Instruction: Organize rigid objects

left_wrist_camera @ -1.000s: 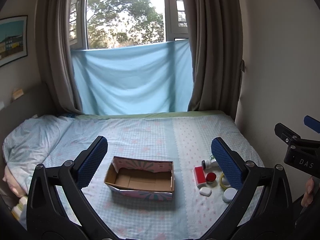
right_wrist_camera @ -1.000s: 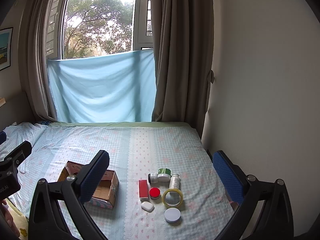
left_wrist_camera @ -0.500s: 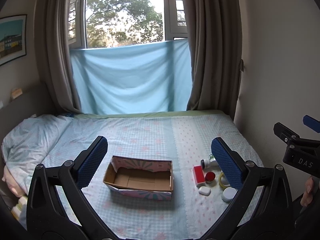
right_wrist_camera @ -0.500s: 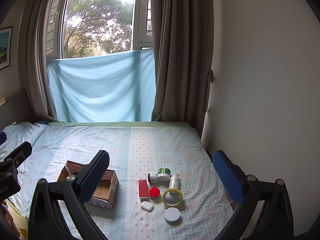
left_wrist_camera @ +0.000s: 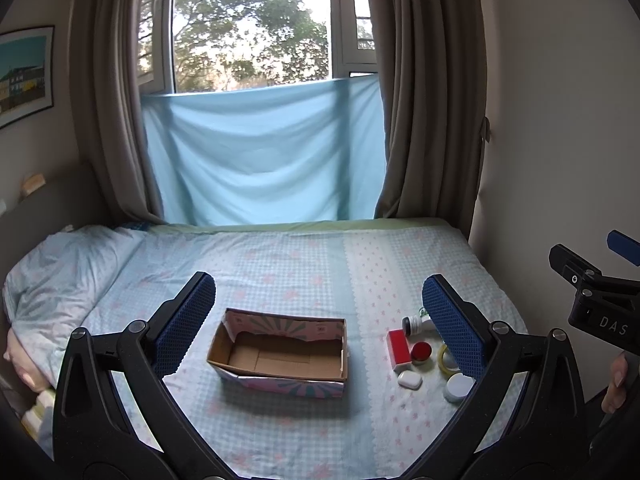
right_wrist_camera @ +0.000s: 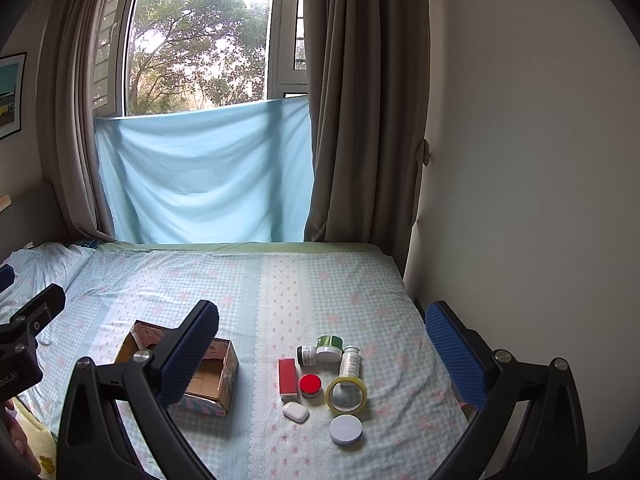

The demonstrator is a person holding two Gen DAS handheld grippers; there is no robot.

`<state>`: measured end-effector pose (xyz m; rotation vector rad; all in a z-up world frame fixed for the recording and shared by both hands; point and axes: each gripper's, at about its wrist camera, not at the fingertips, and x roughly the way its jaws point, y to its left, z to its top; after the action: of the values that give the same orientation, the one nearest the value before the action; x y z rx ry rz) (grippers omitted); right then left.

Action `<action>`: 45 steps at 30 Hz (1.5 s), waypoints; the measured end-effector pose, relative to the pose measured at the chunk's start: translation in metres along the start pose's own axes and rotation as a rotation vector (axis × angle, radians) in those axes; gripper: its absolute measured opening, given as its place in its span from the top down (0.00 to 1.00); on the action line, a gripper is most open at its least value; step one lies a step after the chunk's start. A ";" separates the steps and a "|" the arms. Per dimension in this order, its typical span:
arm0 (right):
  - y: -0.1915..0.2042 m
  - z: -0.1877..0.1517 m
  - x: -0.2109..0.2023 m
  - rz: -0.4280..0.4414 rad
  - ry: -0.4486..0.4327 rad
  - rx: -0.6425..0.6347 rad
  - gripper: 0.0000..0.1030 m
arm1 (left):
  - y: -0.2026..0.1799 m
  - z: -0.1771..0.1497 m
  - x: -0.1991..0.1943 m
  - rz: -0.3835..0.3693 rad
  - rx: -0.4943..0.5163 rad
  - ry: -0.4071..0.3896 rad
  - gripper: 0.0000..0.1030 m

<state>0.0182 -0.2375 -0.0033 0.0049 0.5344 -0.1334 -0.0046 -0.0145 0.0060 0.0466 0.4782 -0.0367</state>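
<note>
An empty open cardboard box (left_wrist_camera: 280, 354) (right_wrist_camera: 212, 376) lies on the bed. To its right lies a cluster: a red block (right_wrist_camera: 288, 376) (left_wrist_camera: 399, 349), a red cap (right_wrist_camera: 311, 384), a yellow tape ring (right_wrist_camera: 346, 395), a white case (right_wrist_camera: 296, 412), a white round lid (right_wrist_camera: 346, 429), a green-lidded jar (right_wrist_camera: 329, 347), a dark-capped bottle (right_wrist_camera: 306, 355) and a white bottle (right_wrist_camera: 350, 360). My left gripper (left_wrist_camera: 316, 324) is open and empty, above the box. My right gripper (right_wrist_camera: 320, 348) is open and empty, above the cluster.
The bed (right_wrist_camera: 280, 288) has a checked blue sheet, with a pillow (left_wrist_camera: 60, 272) at the left. A wall (right_wrist_camera: 520, 200) runs along the bed's right side. Curtains and a blue cloth (left_wrist_camera: 260, 152) hang at the window behind.
The left view has drifted slightly; the box and cluster sit a little lower-left in it. Both grippers remain open and nothing on the bed has moved.
</note>
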 end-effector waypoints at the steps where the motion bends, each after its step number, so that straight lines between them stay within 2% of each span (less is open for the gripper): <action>1: 0.001 0.000 0.000 0.001 0.000 -0.001 0.00 | 0.000 0.000 0.000 0.000 0.000 0.000 0.00; 8: 0.002 0.000 0.000 0.001 0.001 0.000 0.00 | 0.003 0.001 0.001 -0.004 -0.005 0.007 0.00; 13: 0.006 0.000 0.002 0.001 0.028 0.010 0.00 | 0.008 0.006 0.011 -0.017 -0.004 0.049 0.00; 20: -0.001 -0.012 0.031 -0.018 0.112 0.056 0.00 | 0.013 0.008 0.061 -0.072 0.007 0.151 0.00; 27: -0.023 -0.056 0.087 -0.054 0.240 0.102 0.00 | -0.011 -0.012 0.153 -0.151 0.023 0.329 0.00; 35: -0.051 -0.125 0.184 -0.085 0.386 0.126 0.00 | -0.072 -0.055 0.284 -0.186 0.059 0.553 0.01; 39: -0.061 -0.153 0.234 -0.104 0.449 0.200 0.00 | -0.107 -0.085 0.349 -0.187 0.078 0.658 0.00; 45: -0.078 -0.189 0.307 -0.158 0.574 0.393 0.00 | -0.143 -0.136 0.440 -0.159 0.066 0.813 0.01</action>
<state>0.1738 -0.3463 -0.3194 0.3945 1.0746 -0.3963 0.3166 -0.1611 -0.3227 0.0885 1.2933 -0.1938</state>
